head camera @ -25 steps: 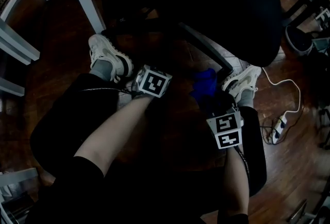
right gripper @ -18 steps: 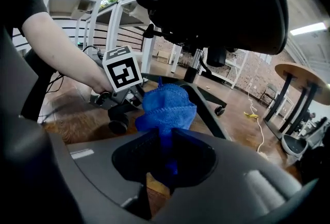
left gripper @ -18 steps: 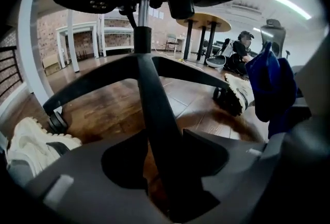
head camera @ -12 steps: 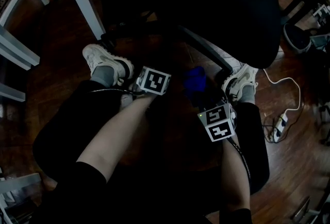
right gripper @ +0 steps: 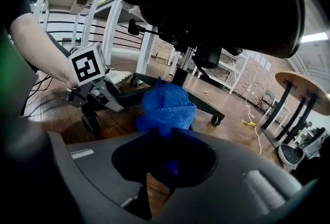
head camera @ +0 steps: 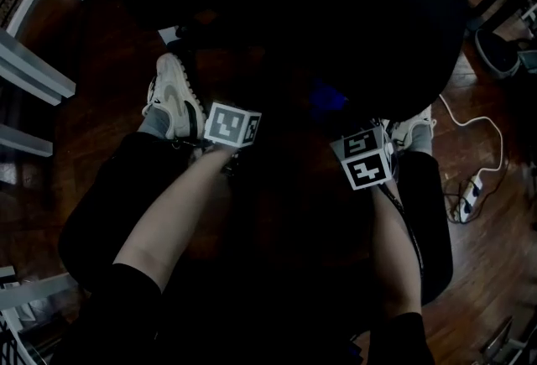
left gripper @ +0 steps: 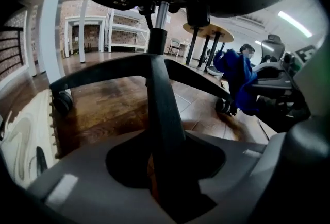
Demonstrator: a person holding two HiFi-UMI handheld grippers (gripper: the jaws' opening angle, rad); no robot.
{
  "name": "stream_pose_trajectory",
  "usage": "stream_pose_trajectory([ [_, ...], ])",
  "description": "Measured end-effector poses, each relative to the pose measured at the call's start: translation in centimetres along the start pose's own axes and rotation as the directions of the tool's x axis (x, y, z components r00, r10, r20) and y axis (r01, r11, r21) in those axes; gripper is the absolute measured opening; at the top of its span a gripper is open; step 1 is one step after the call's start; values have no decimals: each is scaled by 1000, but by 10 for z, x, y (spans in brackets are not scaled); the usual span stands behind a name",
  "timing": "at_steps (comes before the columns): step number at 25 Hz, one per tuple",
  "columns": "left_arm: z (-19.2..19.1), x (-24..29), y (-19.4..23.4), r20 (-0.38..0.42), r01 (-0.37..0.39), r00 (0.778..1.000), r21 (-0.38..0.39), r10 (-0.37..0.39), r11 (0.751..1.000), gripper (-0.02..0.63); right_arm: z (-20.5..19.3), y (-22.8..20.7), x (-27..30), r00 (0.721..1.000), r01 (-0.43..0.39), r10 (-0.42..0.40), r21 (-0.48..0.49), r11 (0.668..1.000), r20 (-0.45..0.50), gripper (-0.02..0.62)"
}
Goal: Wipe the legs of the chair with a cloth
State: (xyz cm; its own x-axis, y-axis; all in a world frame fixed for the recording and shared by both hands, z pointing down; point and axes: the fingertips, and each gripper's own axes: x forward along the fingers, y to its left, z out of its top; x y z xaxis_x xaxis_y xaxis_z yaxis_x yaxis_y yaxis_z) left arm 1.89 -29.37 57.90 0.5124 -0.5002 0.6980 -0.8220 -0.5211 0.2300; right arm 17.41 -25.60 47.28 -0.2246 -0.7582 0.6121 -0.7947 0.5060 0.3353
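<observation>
White sneaker (head camera: 174, 99), power strip (head camera: 471, 191) on dark wooden floor (head camera: 92, 128).

No legible text, numbers or brands. Left white marker cube (head camera: 232, 123) and right white marker cube (head camera: 366, 159) show only black square patterns.

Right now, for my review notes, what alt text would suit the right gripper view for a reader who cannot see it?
The right gripper holds a bunched blue cloth in its shut jaws, before the black base of an office chair on a wooden floor. At left, the left gripper is at a chair leg, and its jaws have just been closing around it.
</observation>
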Motion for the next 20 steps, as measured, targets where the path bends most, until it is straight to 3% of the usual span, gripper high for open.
stream_pose_trajectory([
  [5,-13,-14,6,-9,51,999,10,-51,999,169,-8,5,5,1000,-19,19,15,1000,-12,84],
  [11,-18,-18,7,-22,68,997,7,-68,998,170,-30,-31,-16,1000,24,-23,39,999,-9,84],
  [13,-21,-20,10,-17,32,999,77,-30,997,172,-35,-38,-26,999,36,-35,57,998,-7,84],
  [15,-9,-38,6,73,-51,997,208,37,977,175,-35,-40,-33,999,42,-42,65,997,2,84],
  [16,7,-57,-2,161,-106,985,286,62,952,181,-34,-40,-34,999,44,-44,65,997,6,84],
  [17,27,-82,-16,274,-167,959,352,69,921,218,-33,-39,-34,999,44,-44,65,997,10,84],
  [18,48,-113,-35,397,-227,916,396,57,890,241,-33,-38,-34,999,42,-43,70,997,13,84],
  [20,88,-183,-79,613,-334,790,433,-2,837,242,-33,-33,-33,999,35,-36,84,996,17,84],
])
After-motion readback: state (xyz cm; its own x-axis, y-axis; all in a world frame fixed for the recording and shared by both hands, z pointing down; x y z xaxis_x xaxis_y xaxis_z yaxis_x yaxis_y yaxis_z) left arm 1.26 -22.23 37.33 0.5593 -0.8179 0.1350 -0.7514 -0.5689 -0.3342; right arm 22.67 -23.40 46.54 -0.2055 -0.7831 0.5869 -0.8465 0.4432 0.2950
